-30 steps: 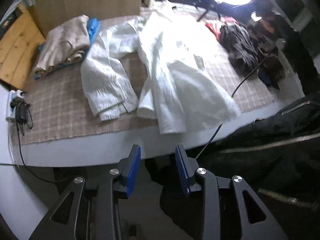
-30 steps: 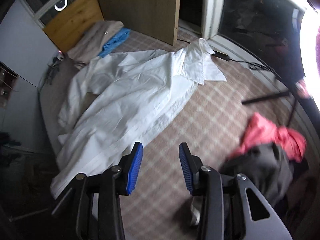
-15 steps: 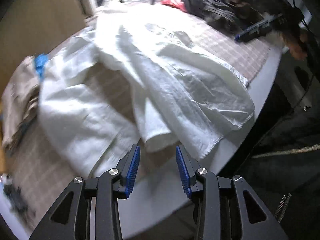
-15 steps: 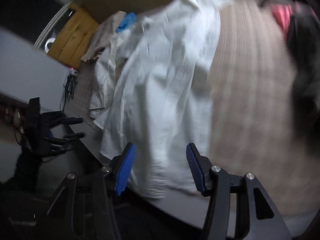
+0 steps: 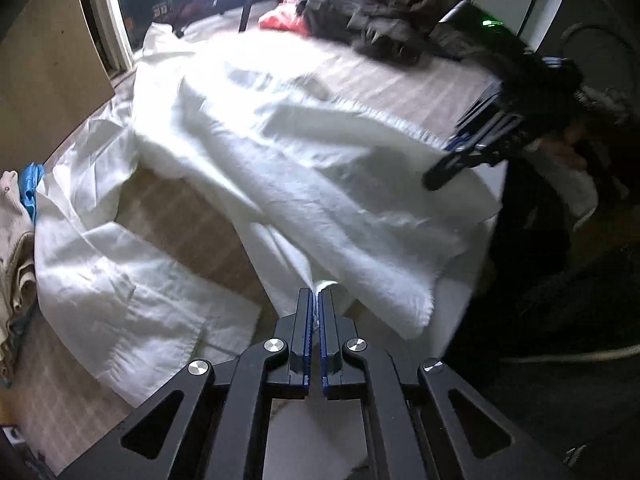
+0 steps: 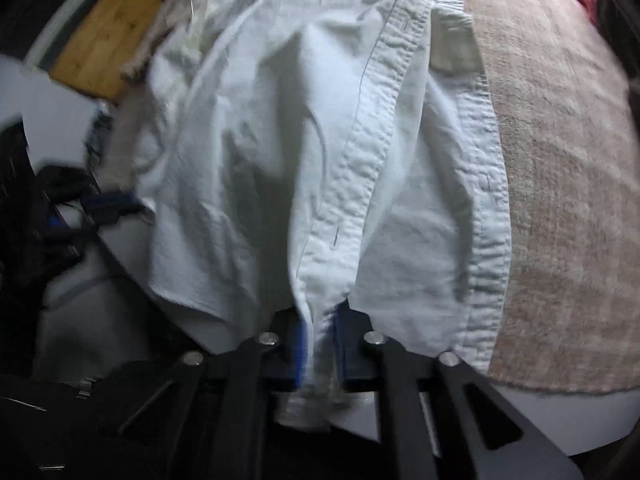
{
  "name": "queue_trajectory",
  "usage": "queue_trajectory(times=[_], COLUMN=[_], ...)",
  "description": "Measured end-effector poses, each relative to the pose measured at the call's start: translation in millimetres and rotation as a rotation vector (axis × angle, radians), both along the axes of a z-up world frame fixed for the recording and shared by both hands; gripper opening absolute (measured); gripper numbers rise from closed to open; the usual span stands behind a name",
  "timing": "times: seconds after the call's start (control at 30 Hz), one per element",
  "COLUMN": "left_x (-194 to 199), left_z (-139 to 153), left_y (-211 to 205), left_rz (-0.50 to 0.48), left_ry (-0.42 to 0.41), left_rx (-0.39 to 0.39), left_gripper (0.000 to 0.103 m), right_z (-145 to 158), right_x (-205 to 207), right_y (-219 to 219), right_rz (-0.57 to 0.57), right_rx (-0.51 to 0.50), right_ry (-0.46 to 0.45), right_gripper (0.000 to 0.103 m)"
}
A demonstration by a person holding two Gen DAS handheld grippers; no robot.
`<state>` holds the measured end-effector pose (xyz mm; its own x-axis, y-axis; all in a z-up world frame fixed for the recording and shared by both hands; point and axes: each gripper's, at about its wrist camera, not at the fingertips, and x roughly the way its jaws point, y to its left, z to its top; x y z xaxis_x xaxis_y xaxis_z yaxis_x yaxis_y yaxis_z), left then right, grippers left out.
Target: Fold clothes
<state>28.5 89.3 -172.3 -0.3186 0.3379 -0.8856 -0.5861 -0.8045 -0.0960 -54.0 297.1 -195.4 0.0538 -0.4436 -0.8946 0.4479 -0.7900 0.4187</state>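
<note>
Left gripper (image 5: 318, 312) and right gripper (image 6: 320, 334) each pinch the shirt's (image 5: 304, 168) hem at the table's (image 6: 580, 412) near edge. Bare cloth (image 6: 560, 160) lies right of it.

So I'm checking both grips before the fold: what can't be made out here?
- Right wrist view: white shirt covers the right gripper fingertips, hiding the hem.
- Left wrist view: right gripper is motion-blurred.
- Left wrist view: beige garment is cut off by the left edge.

Left black two-finger gripper (image 5: 318, 312) had blue ribbed pads (image 5: 307, 320) w/ round silver screws at the linkage pivots. Right black gripper (image 6: 320, 340) was the same build: blue pads, silver screws, triangular cut-outs in the arms.
</note>
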Motion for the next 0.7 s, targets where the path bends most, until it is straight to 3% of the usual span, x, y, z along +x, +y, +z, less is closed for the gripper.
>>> queue_trajectory(times=[0.2, 0.3, 0.4, 0.5, 0.57, 0.7], left_x=[6.2, 12.7, 13.6, 13.2, 8.1, -24.8], left_z=[13.9, 29.9, 30.7, -11.4, -35.0, -31.4], left_y=[17.7, 30.8, 34.2, 52.4, 55.7, 41.4], left_rz=[0.004, 0.013, 0.083, 0.097, 0.114, 0.173], left_ry=[0.011, 0.064, 0.042, -0.069, -0.186, -0.181], left_rx=[0.055, 0.075, 0.193, 0.146, 0.161, 0.144], left_gripper=[0.002, 0.002, 0.002, 0.004, 0.002, 0.007], right_z=[55.2, 79.6, 90.8, 73.2, 53.3, 26.8], right_x=[-22.0, -26.6, -39.2, -46.8, -48.0, -44.4], right_y=[37.1, 55.7, 72.1, 73.0, 67.2, 59.2], right_rz=[-0.108, -0.145, -0.178, -0.187, -0.173, -0.136], right_rx=[-0.156, -0.233, -0.297, -0.337, -0.296, -0.191], right_ry=[0.016, 0.020, -0.001, -0.085, -0.139, -0.185], right_gripper=[0.010, 0.010, 0.010, 0.010, 0.013, 0.025])
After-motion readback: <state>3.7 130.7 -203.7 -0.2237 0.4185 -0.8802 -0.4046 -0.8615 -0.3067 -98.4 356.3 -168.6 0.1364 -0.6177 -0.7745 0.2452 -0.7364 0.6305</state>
